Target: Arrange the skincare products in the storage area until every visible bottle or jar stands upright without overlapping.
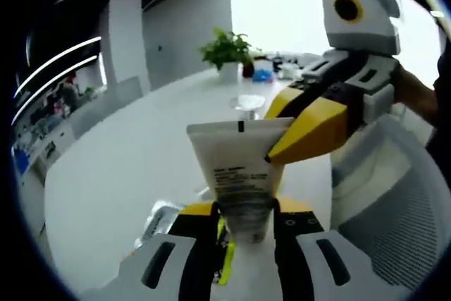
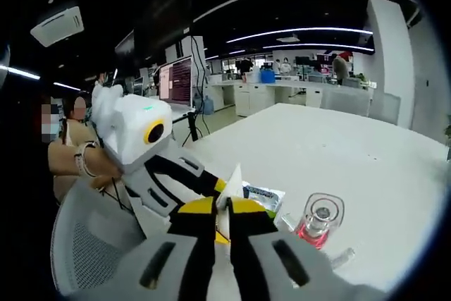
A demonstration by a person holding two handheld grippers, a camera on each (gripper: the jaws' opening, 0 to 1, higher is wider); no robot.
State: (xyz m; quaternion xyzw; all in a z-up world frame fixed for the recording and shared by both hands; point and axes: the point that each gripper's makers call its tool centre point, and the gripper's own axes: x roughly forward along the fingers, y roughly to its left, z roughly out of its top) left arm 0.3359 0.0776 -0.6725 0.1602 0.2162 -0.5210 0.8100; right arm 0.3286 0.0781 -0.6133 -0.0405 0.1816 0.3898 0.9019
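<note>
White tube [image 1: 239, 174] clamped at its lower end by left gripper [image 1: 244, 227]; right gripper [image 1: 278, 149] pinches its crimped top above white table [image 1: 127, 167]

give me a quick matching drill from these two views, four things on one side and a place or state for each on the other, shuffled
Things
1. white tube
2. potted plant
3. clear bottle with pink base
4. white mesh chair

Places or states
A. pulled up at the table's edge
B. standing on the white table, near the right tongs
C. on the table's far end, by the bright window
D. held in the air, clamped by the left tongs at its lower end and the right tongs at its flat crimped end

Pairs: 1-D, 2-C, 3-B, 4-A
</note>
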